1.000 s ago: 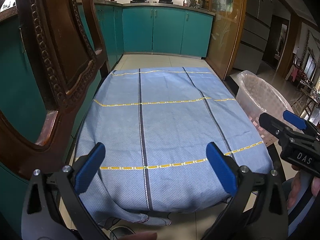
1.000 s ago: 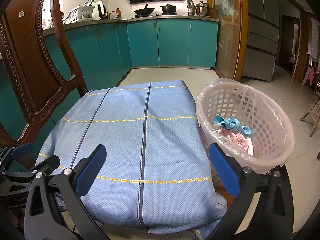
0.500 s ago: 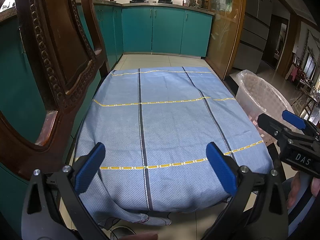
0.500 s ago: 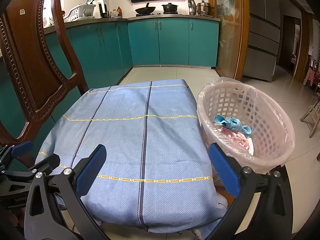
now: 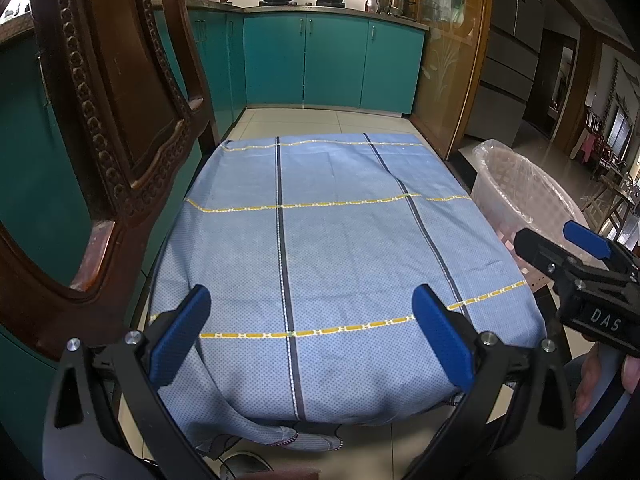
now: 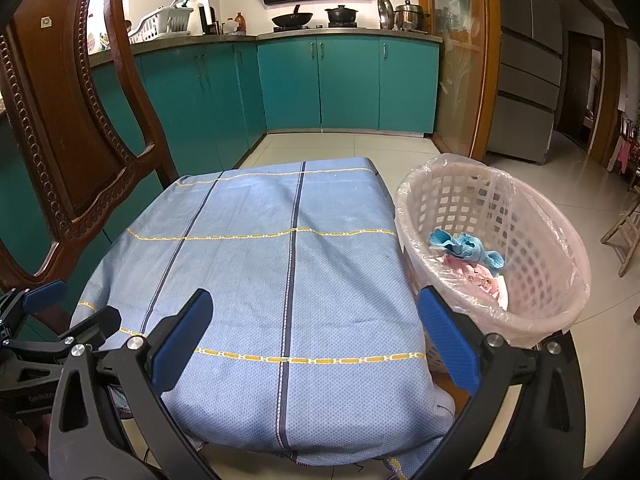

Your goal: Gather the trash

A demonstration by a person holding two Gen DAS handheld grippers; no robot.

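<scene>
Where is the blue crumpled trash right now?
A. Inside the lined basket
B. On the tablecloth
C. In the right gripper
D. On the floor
A: the blue crumpled trash lies inside the lined basket, atop pink scraps; both grippers are open and hold nothing.

Blue checked tablecloth (image 6: 256,280) (yellow and dark stripes), carved wooden chair (image 6: 68,128) beside it, teal cabinets (image 6: 348,84) behind.
</scene>
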